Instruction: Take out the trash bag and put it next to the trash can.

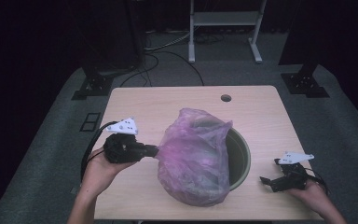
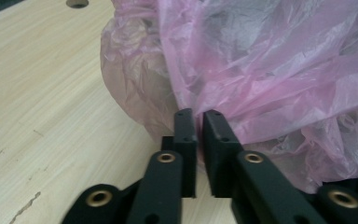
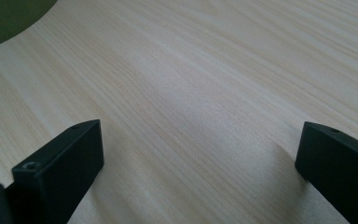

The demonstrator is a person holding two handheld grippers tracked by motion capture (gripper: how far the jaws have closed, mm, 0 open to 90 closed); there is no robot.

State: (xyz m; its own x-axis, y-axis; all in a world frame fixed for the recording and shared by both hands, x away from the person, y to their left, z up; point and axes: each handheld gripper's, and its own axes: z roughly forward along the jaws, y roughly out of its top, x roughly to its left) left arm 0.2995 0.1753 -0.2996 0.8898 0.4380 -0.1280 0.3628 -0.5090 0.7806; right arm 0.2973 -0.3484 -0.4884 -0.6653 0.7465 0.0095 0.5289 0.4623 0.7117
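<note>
A crumpled pink plastic bag [image 1: 193, 158] drapes over and into a dark green round bin [image 1: 244, 154] in the middle of the wooden table [image 1: 168, 100]. My left gripper [image 1: 156, 151] reaches in level from the left, its tips at the bag's gathered left side. In the left gripper view the jaws of the left gripper [image 2: 199, 114] stand a narrow slit apart, with the bag [image 2: 270, 70] bulging just beyond the tips. My right gripper [image 1: 266, 181] rests low near the table's front right corner. Its jaws [image 3: 200, 135] are spread wide over bare wood.
A round cable hole [image 1: 225, 98] lies at the table's far edge. The bin's rim [image 3: 4, 18] shows at the top left of the right gripper view. Dark stands, cables and a white frame [image 1: 223, 18] stand on the grey floor beyond the table.
</note>
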